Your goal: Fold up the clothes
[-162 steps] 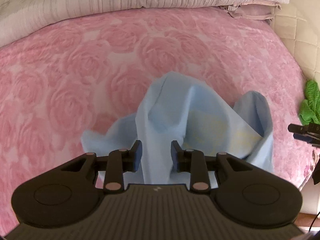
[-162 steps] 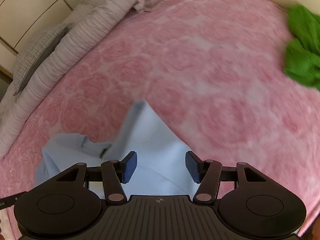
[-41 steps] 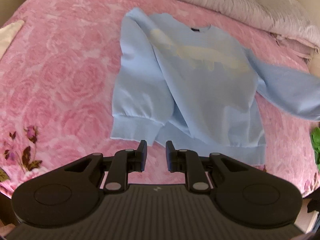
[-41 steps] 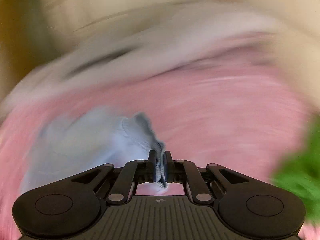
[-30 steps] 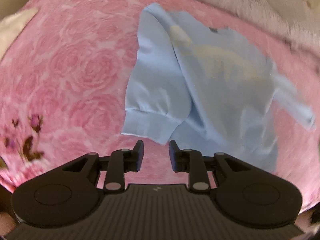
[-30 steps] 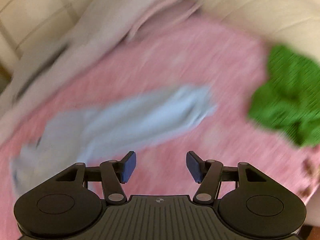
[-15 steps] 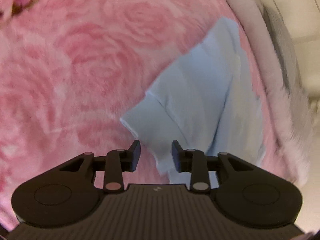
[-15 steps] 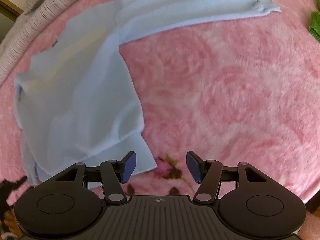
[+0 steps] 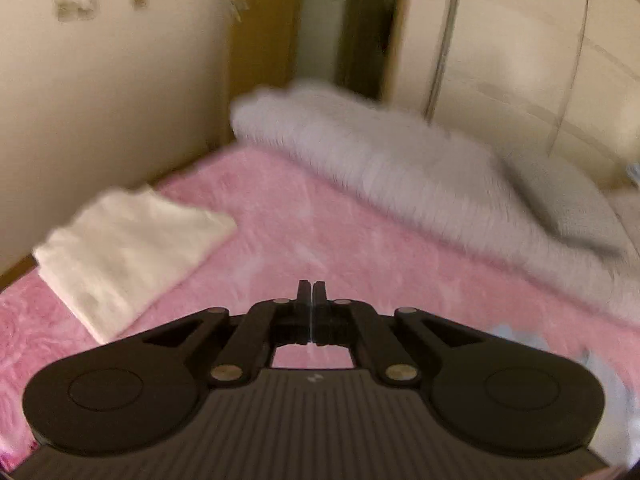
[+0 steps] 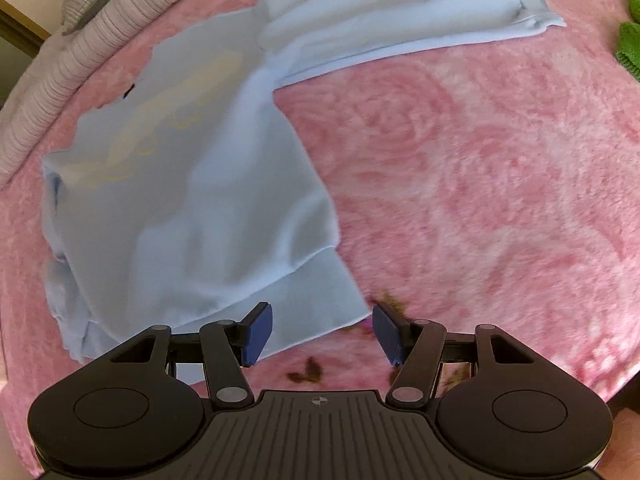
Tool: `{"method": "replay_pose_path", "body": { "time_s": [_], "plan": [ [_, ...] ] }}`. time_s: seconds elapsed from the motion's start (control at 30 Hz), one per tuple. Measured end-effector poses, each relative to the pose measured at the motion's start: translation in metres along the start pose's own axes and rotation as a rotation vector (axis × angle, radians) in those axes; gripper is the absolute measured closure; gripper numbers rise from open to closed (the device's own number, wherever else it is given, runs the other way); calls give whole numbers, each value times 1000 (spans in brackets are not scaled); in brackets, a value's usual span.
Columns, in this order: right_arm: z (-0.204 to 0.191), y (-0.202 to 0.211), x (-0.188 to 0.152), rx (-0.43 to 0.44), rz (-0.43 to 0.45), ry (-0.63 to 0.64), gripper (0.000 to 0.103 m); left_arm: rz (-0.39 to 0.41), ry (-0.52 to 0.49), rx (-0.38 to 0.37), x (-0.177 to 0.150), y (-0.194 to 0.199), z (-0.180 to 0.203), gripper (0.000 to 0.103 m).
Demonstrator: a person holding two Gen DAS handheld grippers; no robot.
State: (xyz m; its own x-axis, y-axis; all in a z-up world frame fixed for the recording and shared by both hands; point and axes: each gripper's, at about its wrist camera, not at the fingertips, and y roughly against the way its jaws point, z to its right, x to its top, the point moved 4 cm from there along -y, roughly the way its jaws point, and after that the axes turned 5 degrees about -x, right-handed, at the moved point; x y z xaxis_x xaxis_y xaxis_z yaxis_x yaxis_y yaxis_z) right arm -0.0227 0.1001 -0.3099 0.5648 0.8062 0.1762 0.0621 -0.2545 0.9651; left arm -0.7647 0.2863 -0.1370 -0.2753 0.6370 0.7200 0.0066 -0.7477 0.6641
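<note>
A light blue sweatshirt [image 10: 192, 200] with a pale yellow print lies face up on the pink rose blanket [image 10: 480, 180]. One sleeve [image 10: 400, 36] stretches out to the right. My right gripper [image 10: 322, 334] is open, and its blue pads straddle the corner of the hem [image 10: 312, 300] just above the blanket. My left gripper [image 9: 311, 292] is shut, and no cloth shows between its tips. It points up across the bed toward the wall. A blurred patch of the light blue cloth [image 9: 528, 336] shows low on the right in the left wrist view.
A folded white cloth [image 9: 128, 248] lies at the bed's left corner. A grey striped quilt [image 9: 400, 168] and a pillow [image 9: 560, 200] run along the far side. A green garment [image 10: 630, 40] sits at the right edge. A wall and cupboards stand behind the bed.
My left gripper has shut and swung up from the sleeve cuff to face the wall. The right gripper moved slightly closer to the hem corner and stayed open.
</note>
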Motion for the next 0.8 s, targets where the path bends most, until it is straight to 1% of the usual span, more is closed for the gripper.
{"method": "replay_pose_path", "body": {
  "time_s": [0.03, 0.07, 0.13, 0.2, 0.23, 0.27, 0.33, 0.37, 0.43, 0.5, 0.53, 0.57, 0.6, 0.63, 0.67, 0.7, 0.77, 0.8],
  "plan": [
    [-2, -3, -2, 0, -2, 0, 44, -54, 13, -31, -9, -4, 4, 96],
    [-5, -6, -5, -1, -7, 0, 44, -109, 31, -68, -23, -8, 9, 83],
    [-8, -11, -10, -6, -16, -2, 44, -226, 98, -166, -70, -16, 28, 70],
    [-9, -13, -15, -4, -22, -1, 44, -348, 215, -271, -128, -24, 47, 70],
    [-9, -14, -16, -5, -22, 1, 44, -399, 282, -306, -155, -27, 57, 70],
    [-7, -14, -17, -11, -20, 3, 44, -446, 345, -335, -182, -30, 66, 70],
    [-3, -15, -18, -24, -14, 4, 44, -520, 451, -360, -228, -38, 81, 70],
    [0, -15, -19, -32, -12, 1, 44, -534, 487, -360, -244, -42, 86, 70],
    [6, -17, -20, -46, -13, -8, 44, -532, 541, -355, -267, -49, 95, 70],
    [9, -20, -23, -52, -22, -8, 44, -505, 612, -318, -278, -60, 95, 70],
    [10, -22, -25, -54, -27, -7, 44, -499, 651, -323, -283, -64, 96, 71],
    [11, -23, -26, -56, -32, -7, 44, -500, 677, -323, -287, -69, 97, 76],
    [12, -25, -27, -59, -37, -6, 44, -510, 673, -313, -289, -73, 100, 82],
    [14, -26, -29, -61, -42, -5, 44, -510, 658, -304, -289, -75, 102, 95],
    [15, -28, -30, -63, -47, -4, 44, -505, 641, -301, -286, -76, 104, 98],
    [15, -27, -30, -63, -47, 0, 44, -482, 605, -313, -273, -72, 104, 99],
    [14, -25, -27, -60, -40, 12, 44, -398, 471, -344, -236, -55, 102, 99],
    [13, -24, -26, -58, -36, 18, 44, -349, 393, -342, -212, -46, 98, 100]
  ]
}}
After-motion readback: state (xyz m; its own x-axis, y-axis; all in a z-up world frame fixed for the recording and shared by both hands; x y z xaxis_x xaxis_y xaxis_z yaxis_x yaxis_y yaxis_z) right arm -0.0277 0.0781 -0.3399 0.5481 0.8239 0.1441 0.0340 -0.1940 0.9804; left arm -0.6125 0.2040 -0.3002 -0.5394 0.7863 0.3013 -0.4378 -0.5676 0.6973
